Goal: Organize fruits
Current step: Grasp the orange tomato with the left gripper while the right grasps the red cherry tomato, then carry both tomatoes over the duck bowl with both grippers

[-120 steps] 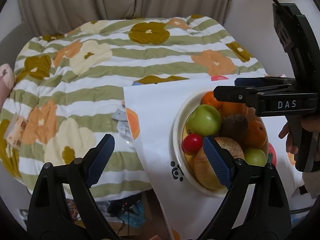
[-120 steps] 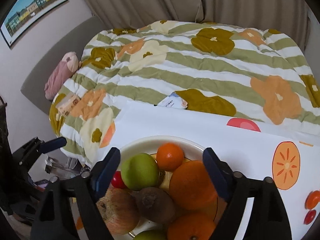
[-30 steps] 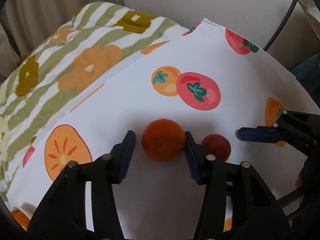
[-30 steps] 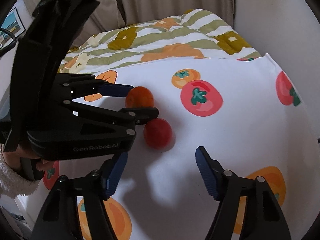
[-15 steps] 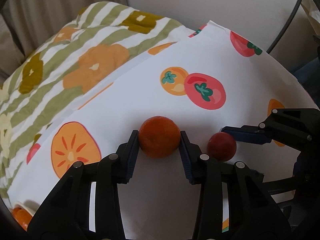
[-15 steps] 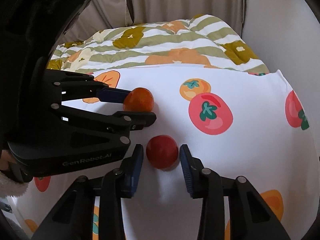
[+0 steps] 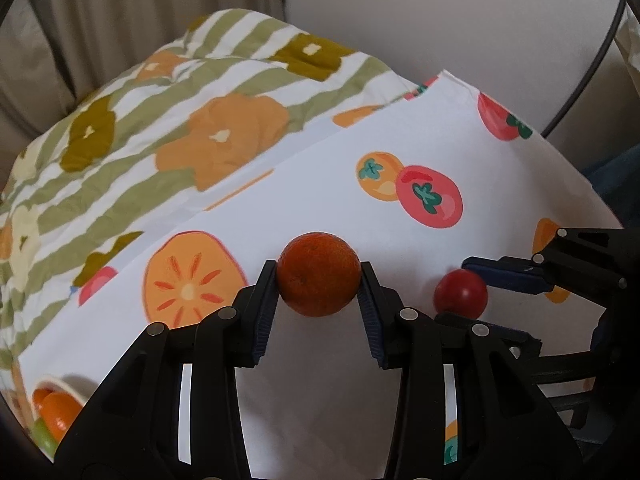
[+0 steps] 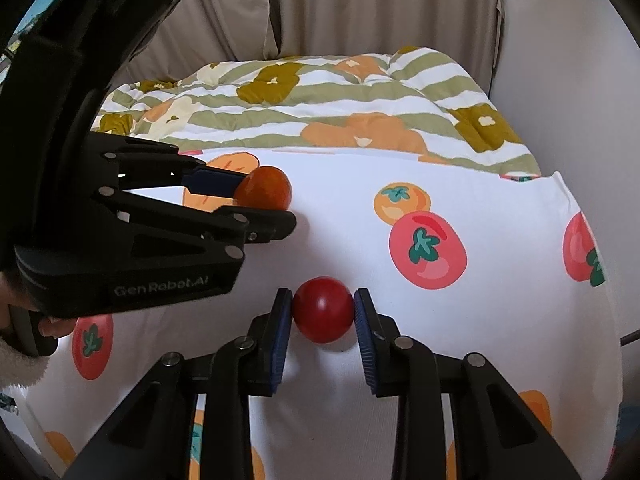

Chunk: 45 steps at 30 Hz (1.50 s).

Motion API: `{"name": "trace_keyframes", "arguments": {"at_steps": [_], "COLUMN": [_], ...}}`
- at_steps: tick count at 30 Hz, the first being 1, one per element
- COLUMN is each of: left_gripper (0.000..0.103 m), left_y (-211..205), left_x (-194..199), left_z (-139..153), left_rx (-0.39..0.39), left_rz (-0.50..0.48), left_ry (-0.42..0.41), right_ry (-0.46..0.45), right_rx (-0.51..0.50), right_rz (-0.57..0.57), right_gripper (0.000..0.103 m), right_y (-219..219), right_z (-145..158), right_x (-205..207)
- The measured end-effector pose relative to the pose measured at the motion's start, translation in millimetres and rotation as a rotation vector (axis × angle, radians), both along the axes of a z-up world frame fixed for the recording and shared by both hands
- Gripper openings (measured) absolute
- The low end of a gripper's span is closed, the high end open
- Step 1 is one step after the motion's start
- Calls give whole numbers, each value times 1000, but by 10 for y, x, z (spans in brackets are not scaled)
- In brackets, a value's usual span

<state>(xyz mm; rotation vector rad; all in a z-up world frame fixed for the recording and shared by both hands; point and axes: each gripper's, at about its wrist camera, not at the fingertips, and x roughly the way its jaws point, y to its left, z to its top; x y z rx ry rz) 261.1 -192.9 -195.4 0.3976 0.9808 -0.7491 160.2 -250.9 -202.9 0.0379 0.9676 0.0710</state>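
Note:
My left gripper (image 7: 319,286) is shut on an orange tangerine (image 7: 319,284), held just above the white fruit-print cloth (image 7: 360,208). My right gripper (image 8: 323,310) is shut on a small red fruit (image 8: 323,309) over the same cloth. In the left wrist view the red fruit (image 7: 461,293) sits between the right gripper's fingers at the right. In the right wrist view the left gripper (image 8: 272,204) holds the tangerine (image 8: 264,193) at the left. A fruit bowl's rim (image 7: 66,390) with orange and green fruit shows at the lower left of the left wrist view.
A green-striped flowered quilt (image 8: 320,108) lies behind the cloth. Beige curtains (image 8: 360,8) hang at the back and a white wall (image 7: 440,20) stands at the right. A person's hand (image 8: 24,320) holds the left gripper's handle.
Both grippers have closed on their fruit: the left on the tangerine, the right on the red fruit. Both fruits have lifted slightly off the cloth.

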Motion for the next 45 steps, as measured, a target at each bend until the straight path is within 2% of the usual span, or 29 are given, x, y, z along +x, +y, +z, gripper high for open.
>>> {"name": "trace_keyframes", "arguments": {"at_steps": [8, 17, 29, 38, 45], "left_gripper": [43, 43, 43, 43, 43], "left_y": [271, 814, 1860, 2511, 2767], "left_x": [-102, -276, -531, -704, -743], "left_z": [285, 648, 918, 746, 486], "left_rx": [-10, -28, -39, -29, -42], "left_rz": [61, 170, 421, 599, 661], "left_ry": [-47, -107, -138, -105, -70], "right_ry": [-44, -98, -142, -127, -94], "right_rx": [-28, -41, -29, -2, 12], "right_rz": [51, 168, 336, 462, 535], "right_gripper": [29, 29, 29, 29, 29], "right_y": [146, 538, 1154, 1589, 1880], "right_z": [275, 588, 846, 750, 592], "right_x": [-69, -137, -120, -66, 54]}}
